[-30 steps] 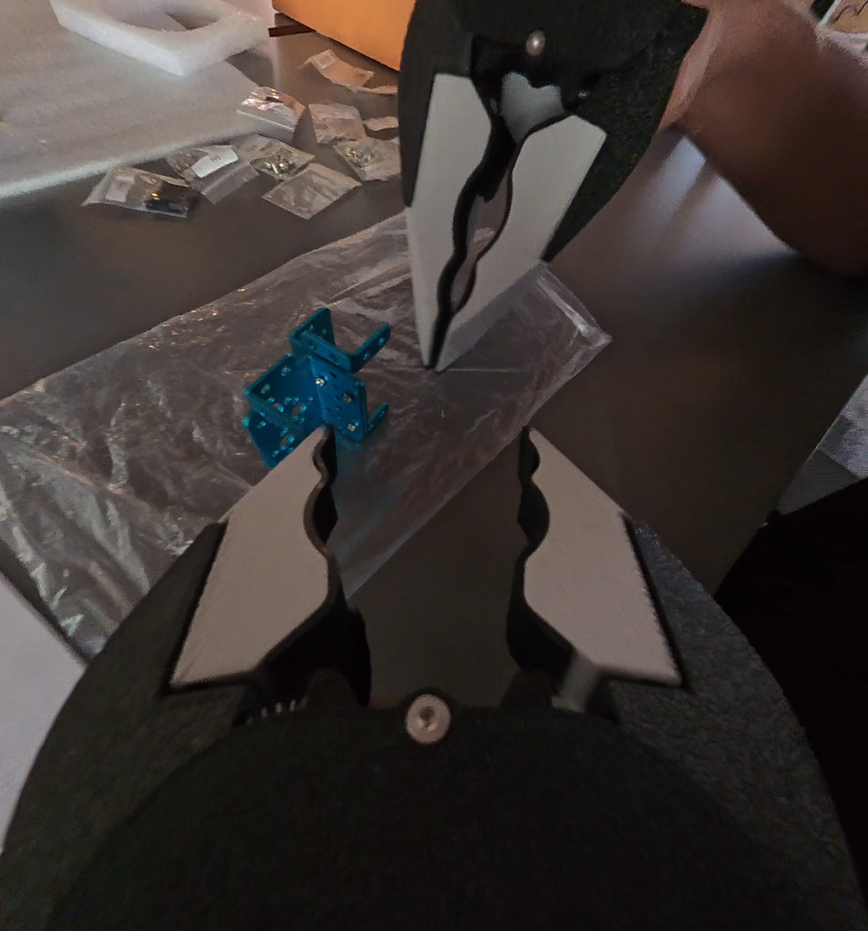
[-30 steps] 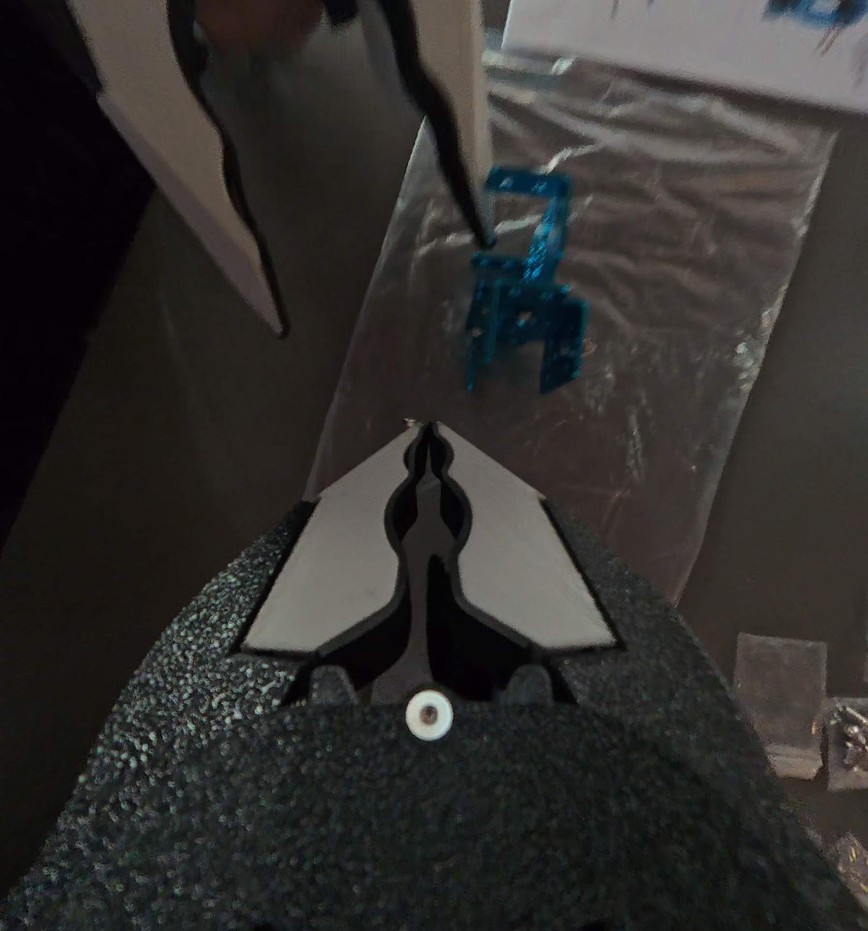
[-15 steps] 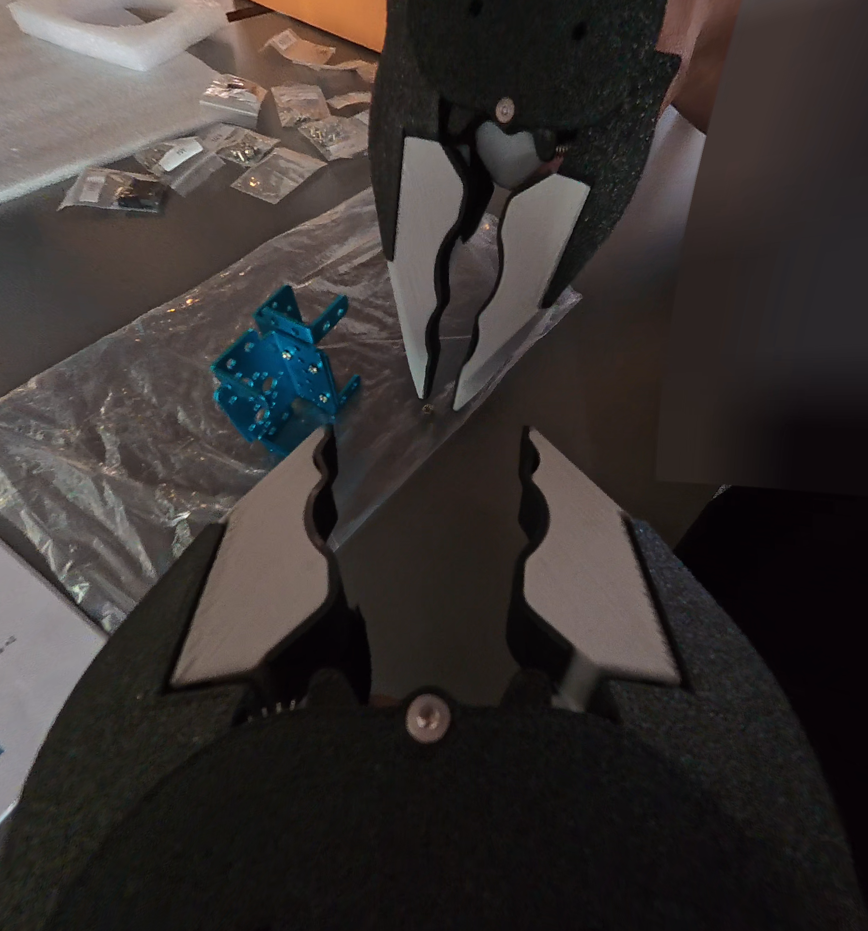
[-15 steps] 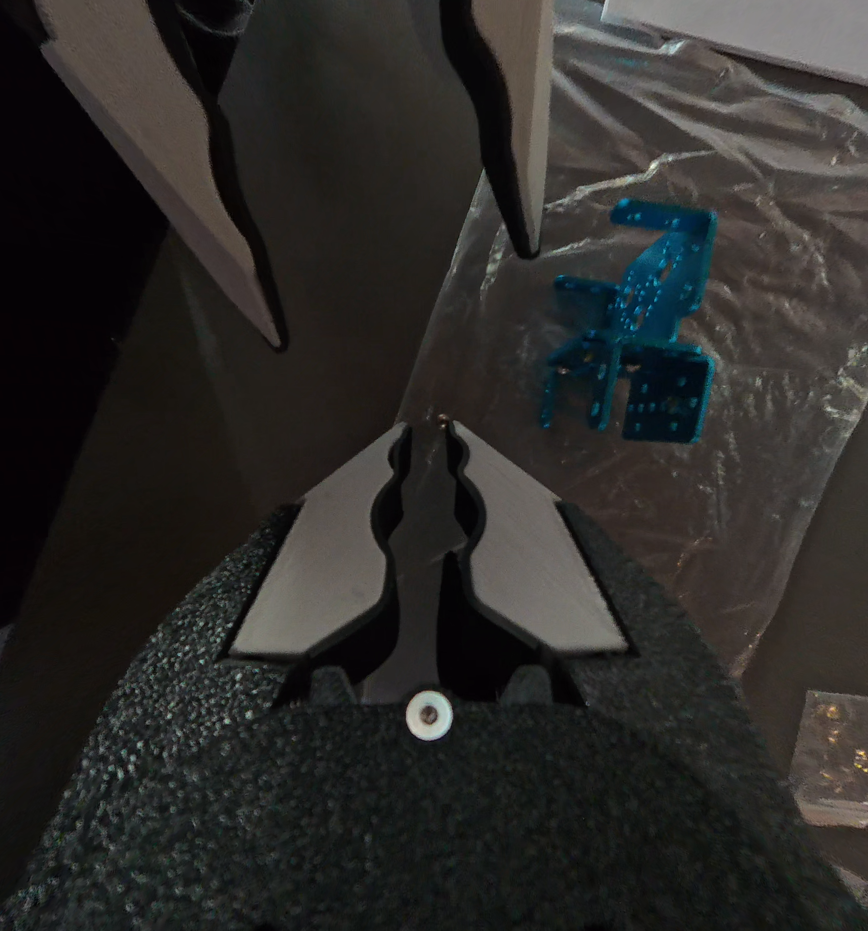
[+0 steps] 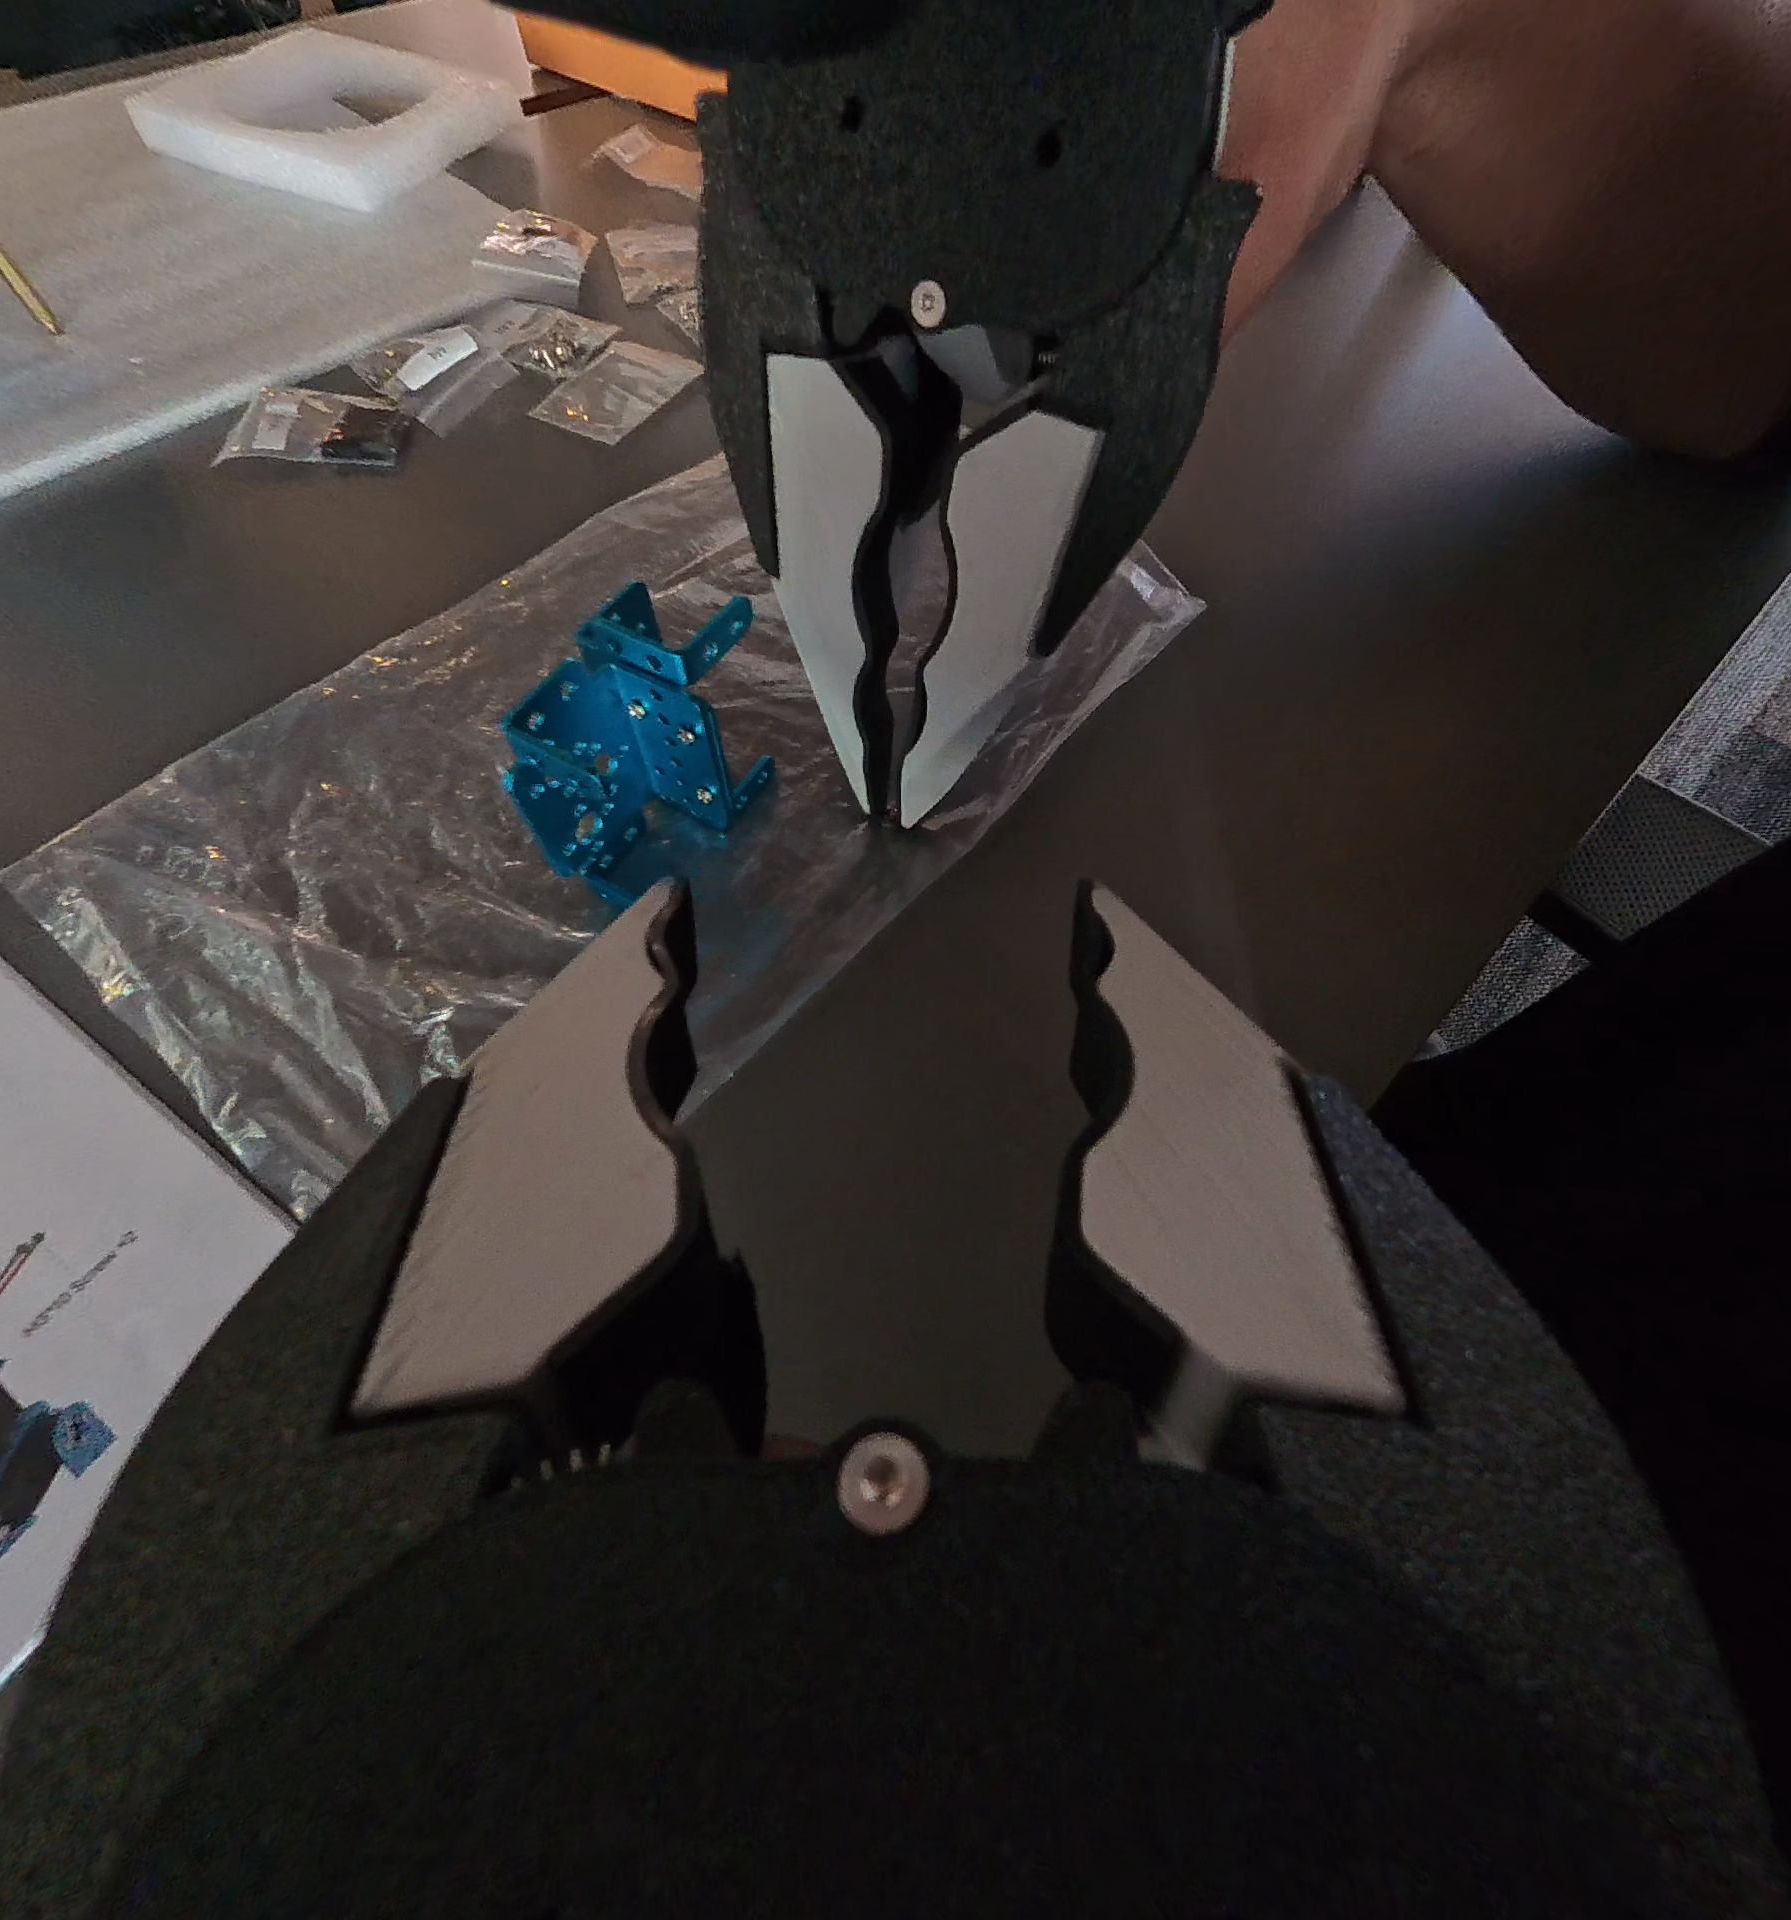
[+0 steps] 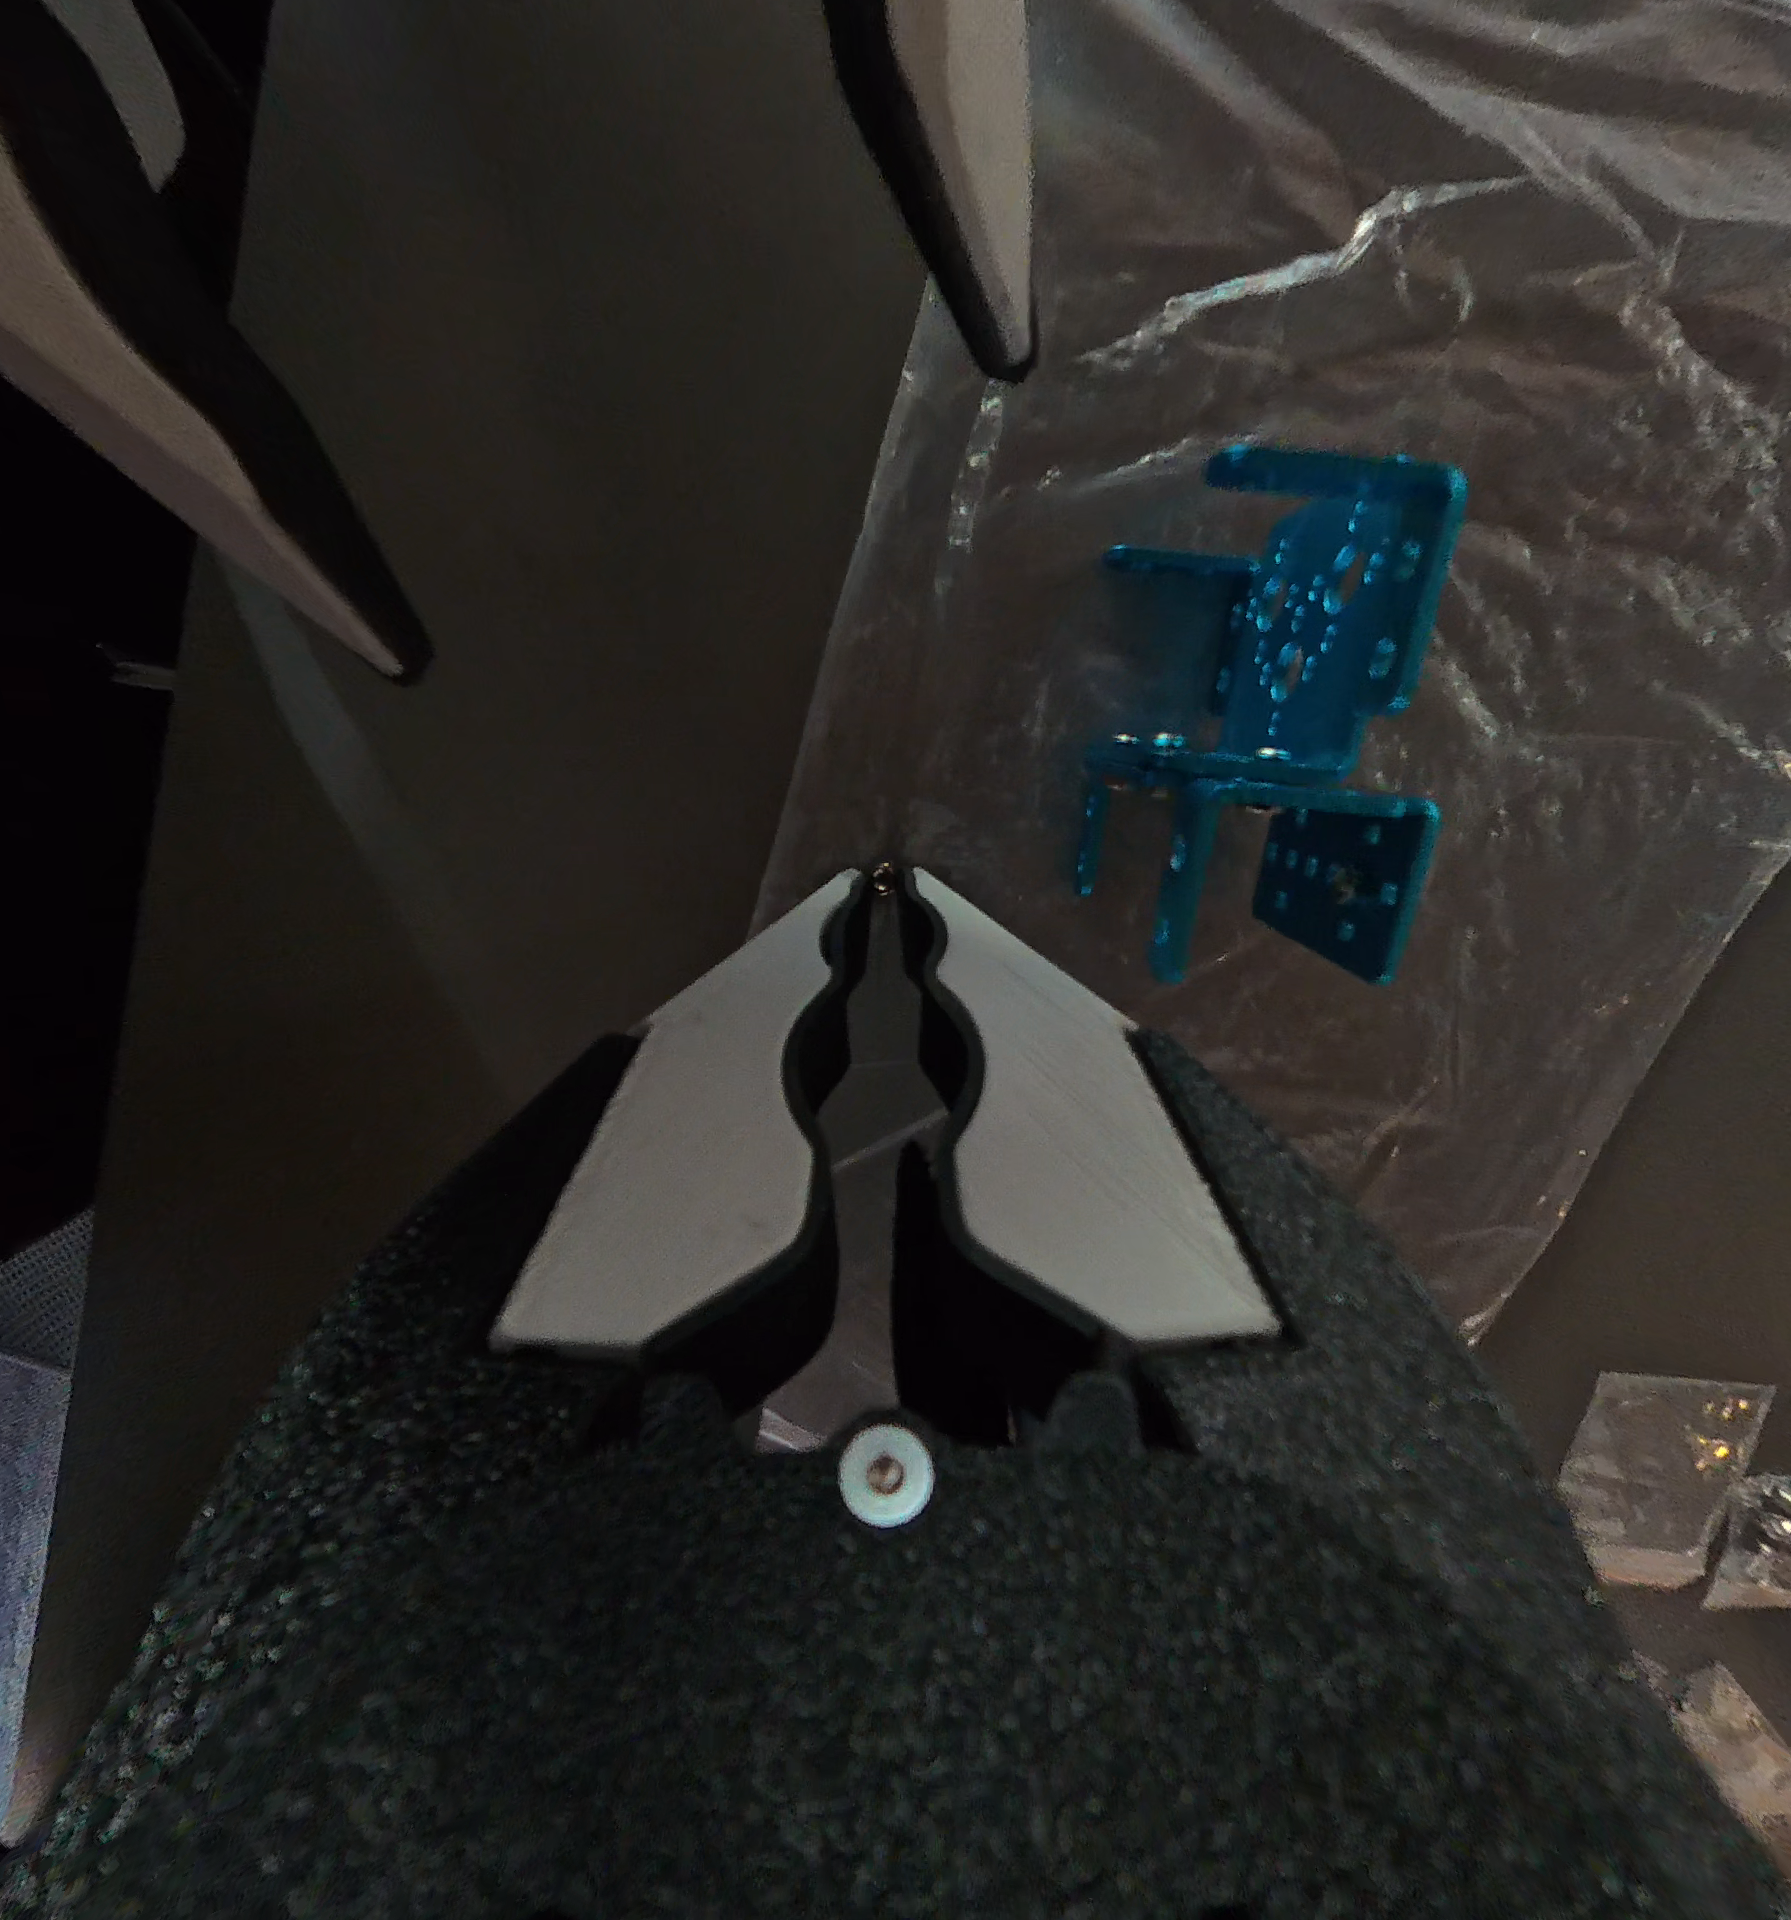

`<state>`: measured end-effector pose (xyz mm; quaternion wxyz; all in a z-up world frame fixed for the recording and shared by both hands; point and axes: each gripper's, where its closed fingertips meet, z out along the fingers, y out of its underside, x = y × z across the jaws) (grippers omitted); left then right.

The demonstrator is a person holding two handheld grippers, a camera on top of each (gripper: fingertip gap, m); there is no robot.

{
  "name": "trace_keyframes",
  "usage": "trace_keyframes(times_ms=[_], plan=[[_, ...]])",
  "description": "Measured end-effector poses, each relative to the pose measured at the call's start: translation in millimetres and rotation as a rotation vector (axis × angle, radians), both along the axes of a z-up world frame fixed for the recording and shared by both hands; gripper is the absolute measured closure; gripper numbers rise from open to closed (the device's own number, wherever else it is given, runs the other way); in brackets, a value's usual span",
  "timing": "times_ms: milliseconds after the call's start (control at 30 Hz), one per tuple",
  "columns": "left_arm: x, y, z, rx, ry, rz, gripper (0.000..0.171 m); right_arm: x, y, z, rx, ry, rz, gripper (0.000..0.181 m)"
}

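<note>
Blue bracket assembly (image 5: 629, 758) on plastic sheet (image 5: 278, 914), beside right claw (image 6: 883, 875).

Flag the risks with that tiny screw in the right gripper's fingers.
1. The right gripper pinches the small screw only at the very tips of its fingers; a slight slip could likely drop it.
2. It sits at the edge of the crinkled plastic sheet on the dark table; a dropped screw might be hard to spot.
3. The open left gripper hovers close; a bump could knock it loose, or nudge the blue bracket assembly.
</note>
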<state>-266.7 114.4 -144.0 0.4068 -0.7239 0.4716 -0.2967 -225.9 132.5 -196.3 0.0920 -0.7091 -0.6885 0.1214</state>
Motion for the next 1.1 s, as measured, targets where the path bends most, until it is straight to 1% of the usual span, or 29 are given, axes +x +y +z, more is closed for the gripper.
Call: trace_keyframes(times_ms=[67, 133, 233, 300, 367, 400, 467, 567, 633, 767, 933, 1033, 1100], plan=[[-0.9, 1.5, -0.5, -0.005, -0.004, 0.005, 0.098, -0.2, 0.0, 0.1, 0.011, -0.013, 0.002, 0.177], [-0.5, 1.9, -2.5, -0.013, -0.004, 0.006, 0.099, -0.4, -0.4, 0.4, 0.01, 0.009, 0.01, 0.178], [3.6, 1.1, -6.9, -0.036, -0.005, 0.002, 0.098, 1.9, 1.3, 2.9, -0.002, 0.07, 0.001, 0.178], [7.9, 1.9, -10.3, -0.061, -0.006, 0.006, 0.099, 2.9, 2.1, 8.6, -0.003, 0.146, 0.01, 0.181], [13.5, 6.1, -12.9, -0.089, -0.014, 0.025, 0.098, 7.8, 10.6, 11.0, 0.007, 0.206, -0.026, 0.181], [16.6, 7.4, -14.0, -0.112, -0.017, 0.028, 0.099, 13.4, 12.8, 8.4, -0.006, 0.208, -0.046, 0.181], [22.2, 7.2, -13.7, -0.14, -0.02, 0.018, 0.099, 24.5, 14.1, 2.5, -0.02, 0.181, -0.068, 0.181], [25.0, 6.4, -10.6, -0.101, -0.006, 0.005, 0.099, 36.2, 11.3, 2.8, -0.011, 0.127, -0.056, 0.181], [25.2, 5.1, -10.0, -0.074, 0.008, -0.003, 0.099, 46.0, 19.5, 3.9, 0.044, 0.077, -0.07, 0.178], [24.8, 4.0, -11.2, -0.058, 0.014, -0.005, 0.099, 43.1, 16.7, 11.5, 0.045, 0.083, -0.063, 0.172], [21.9, 4.2, -13.1, -0.055, 0.018, 0.001, 0.099, 42.8, 10.1, 7.3, 0.058, 0.022, -0.039, 0.172], [20.8, 3.8, -10.9, -0.052, 0.008, 0.0, 0.099, 41.0, 15.0, 3.8, 0.086, -0.007, -0.034, 0.171], [19.8, 3.7, -10.1, -0.05, 0.005, 0.001, 0.099, 39.8, 13.7, 0.5, 0.057, -0.023, -0.033, 0.172]])
